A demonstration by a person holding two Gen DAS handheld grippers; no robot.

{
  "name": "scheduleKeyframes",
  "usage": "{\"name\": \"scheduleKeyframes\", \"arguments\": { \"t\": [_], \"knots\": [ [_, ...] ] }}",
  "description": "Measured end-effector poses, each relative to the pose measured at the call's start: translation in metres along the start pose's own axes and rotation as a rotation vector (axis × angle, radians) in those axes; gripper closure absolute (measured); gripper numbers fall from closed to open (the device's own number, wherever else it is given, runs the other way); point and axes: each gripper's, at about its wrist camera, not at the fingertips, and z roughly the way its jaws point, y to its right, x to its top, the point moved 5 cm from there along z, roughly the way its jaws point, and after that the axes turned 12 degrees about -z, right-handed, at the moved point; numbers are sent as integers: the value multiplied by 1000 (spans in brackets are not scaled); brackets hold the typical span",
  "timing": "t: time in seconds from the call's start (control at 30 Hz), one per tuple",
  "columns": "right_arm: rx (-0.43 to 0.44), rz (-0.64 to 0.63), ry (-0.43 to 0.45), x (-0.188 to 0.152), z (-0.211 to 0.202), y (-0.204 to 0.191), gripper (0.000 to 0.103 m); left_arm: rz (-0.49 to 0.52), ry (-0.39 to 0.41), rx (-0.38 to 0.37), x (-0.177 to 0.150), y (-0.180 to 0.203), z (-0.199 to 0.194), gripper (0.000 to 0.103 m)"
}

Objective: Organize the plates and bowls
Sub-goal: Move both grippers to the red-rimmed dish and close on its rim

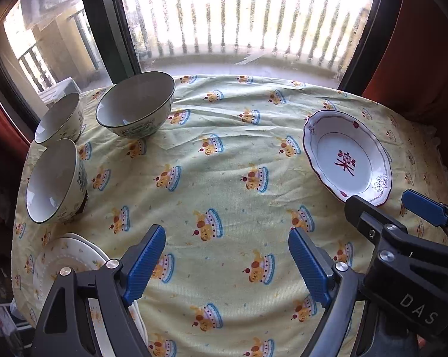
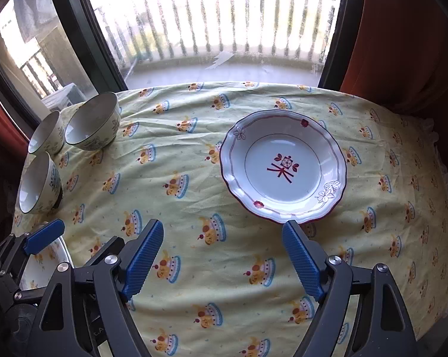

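Observation:
A white red-rimmed plate (image 2: 283,166) with a red flower motif lies on the right half of the table (image 1: 224,178); the left wrist view shows the same plate (image 1: 347,157) at its right. Three pale floral bowls stand at the far left: a large one (image 1: 136,108), a small one behind (image 1: 59,119) and a nearer one (image 1: 56,181). A cream plate (image 1: 69,263) lies at the near left edge, partly under my left gripper (image 1: 226,264). That gripper is open over bare cloth. My right gripper (image 2: 222,261) is open too, its right fingertip just short of the red-rimmed plate's near rim.
A yellow cloth printed with cartoon cakes covers the round table. Behind it are a window with a dark frame (image 1: 105,29) and a balcony railing, and red curtains (image 2: 402,44) hang at both sides. The right gripper's body (image 1: 402,253) reaches into the left wrist view.

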Motion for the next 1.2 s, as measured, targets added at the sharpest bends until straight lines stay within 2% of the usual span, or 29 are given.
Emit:
{"name": "scheduleKeyframes", "arguments": {
  "t": [0.1, 0.37, 0.53, 0.63, 0.77, 0.97, 1.03, 1.13, 1.2],
  "knots": [
    [-15, -8, -11, 5, 5, 19, 18, -2, 18, 20, 5, 16, 6, 17],
    [-48, 4, 45, 24, 19, 69, 18, 1, 16, 27, 28, 59, 37, 21],
    [-91, 42, 36, 35, 39, 102, 18, 36, 13, 14, 44, 87, 60, 29],
    [-71, 95, 29, 40, 53, 121, 18, 39, 11, -4, 53, 101, 74, 29],
    [-87, 140, 19, 44, 73, 142, 19, 55, 1, -9, 62, 119, 96, 30],
    [-87, 161, -18, 46, 100, 156, 29, 44, -54, -6, 63, 130, 124, 42],
    [-78, 167, -31, 43, 108, 158, 32, 37, -70, -8, 61, 131, 130, 49],
    [-68, 185, -50, 40, 118, 161, 40, 45, -48, 4, 61, 133, 131, 48],
    [-54, 204, -58, 37, 122, 164, 42, 44, -46, 8, 61, 133, 132, 48]
  ]
}}
